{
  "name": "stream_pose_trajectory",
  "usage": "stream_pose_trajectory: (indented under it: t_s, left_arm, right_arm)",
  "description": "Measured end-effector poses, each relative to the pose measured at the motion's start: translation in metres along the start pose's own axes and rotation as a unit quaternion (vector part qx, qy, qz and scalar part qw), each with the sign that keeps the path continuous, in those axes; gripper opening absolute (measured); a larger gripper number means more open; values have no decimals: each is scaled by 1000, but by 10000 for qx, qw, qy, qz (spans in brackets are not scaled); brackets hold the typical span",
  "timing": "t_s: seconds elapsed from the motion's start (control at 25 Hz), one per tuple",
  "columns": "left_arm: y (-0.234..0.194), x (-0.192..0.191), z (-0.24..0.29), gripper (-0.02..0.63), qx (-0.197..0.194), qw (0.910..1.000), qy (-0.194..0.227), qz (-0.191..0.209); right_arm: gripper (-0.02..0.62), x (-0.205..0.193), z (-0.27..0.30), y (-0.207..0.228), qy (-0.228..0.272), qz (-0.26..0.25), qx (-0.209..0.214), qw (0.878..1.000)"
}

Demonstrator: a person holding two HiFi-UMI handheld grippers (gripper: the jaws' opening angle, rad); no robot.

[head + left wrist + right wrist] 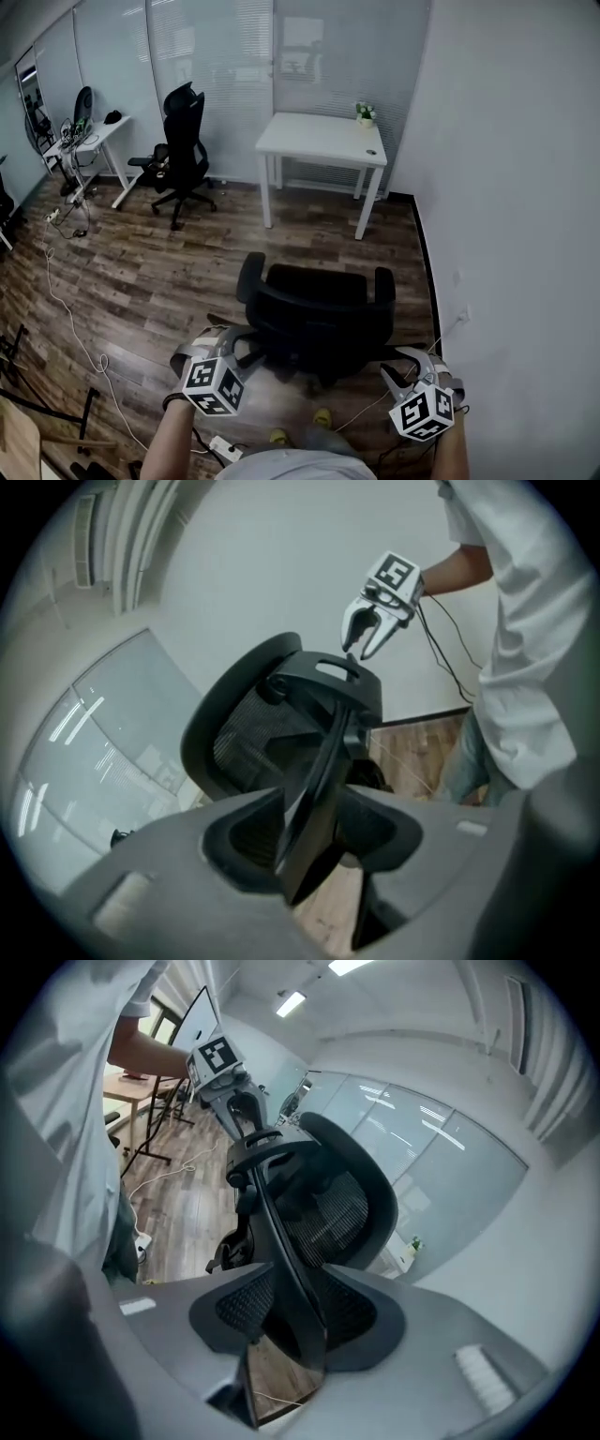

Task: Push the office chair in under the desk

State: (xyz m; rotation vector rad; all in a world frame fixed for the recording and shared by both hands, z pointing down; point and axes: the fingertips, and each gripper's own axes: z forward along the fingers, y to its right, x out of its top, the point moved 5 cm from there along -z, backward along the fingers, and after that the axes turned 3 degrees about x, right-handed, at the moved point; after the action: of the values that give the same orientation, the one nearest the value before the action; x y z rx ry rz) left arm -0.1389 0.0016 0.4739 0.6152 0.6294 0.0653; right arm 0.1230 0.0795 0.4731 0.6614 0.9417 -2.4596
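Seen from the head, the black office chair (pixel 314 314) stands on the wood floor (pixel 141 281), well apart from the white desk (pixel 323 141) beyond it, its backrest toward the person. The left gripper (pixel 232 345) is at the chair's left back edge and the right gripper (pixel 401 373) at its right. In the left gripper view, the jaws are spread, unclenched, with the chair's back rim between them. The right gripper view shows the same: released jaws straddling the chair's rim.
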Motion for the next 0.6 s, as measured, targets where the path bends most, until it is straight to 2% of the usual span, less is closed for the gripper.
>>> stream_pose_trajectory:
  t_s: [0.28,0.6]
  left_arm:
    - [0,-8,18,172,-365,9961,-440,665]
    - [-5,-16,26,156,-356,9963,-310,712]
  right_arm:
    - [141,-2,27,0,-480,-618,133,9968]
    - [150,1,36,0,-511,-586,123,9969]
